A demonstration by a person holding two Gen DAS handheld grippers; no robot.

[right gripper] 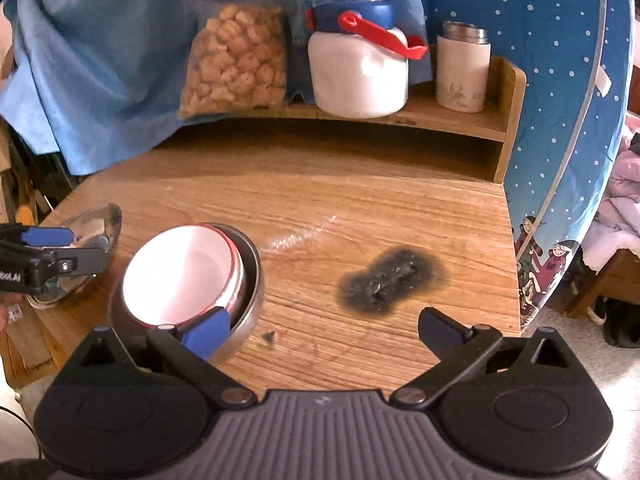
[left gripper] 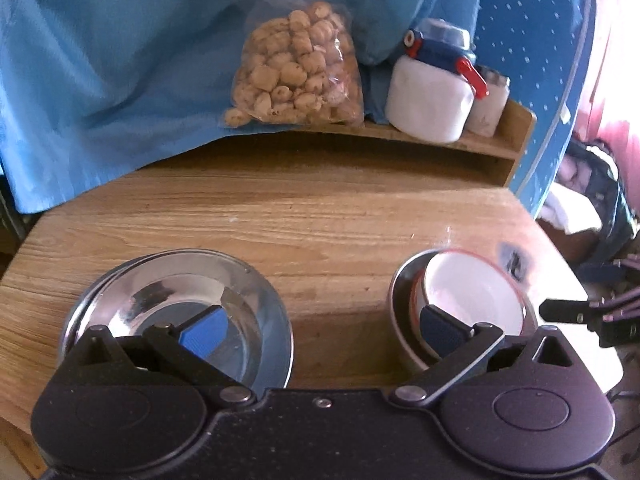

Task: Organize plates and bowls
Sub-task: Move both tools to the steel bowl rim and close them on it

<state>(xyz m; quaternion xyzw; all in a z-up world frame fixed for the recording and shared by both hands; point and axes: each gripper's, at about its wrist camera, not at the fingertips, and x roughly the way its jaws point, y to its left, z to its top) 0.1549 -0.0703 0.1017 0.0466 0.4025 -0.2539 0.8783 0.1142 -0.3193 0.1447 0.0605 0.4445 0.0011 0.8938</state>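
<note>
Both claws are standing wide apart, gripping nothing. The shiny stacked steel plates (left gripper: 176,312) are sitting near-left on the wooden surface (left gripper: 320,216), directly under the left claw (left gripper: 320,330). The white red-rimmed bowl nested in a steel bowl (right gripper: 184,276) is lying to their right, just left of the right claw (right gripper: 322,330); its raised edge is tilting toward the far right. Each claw is nearest its own stack.

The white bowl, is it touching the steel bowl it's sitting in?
Touching. The right wrist view shows the white bowl nested tilted inside the steel bowl, its rim leaning against the steel wall.
</note>
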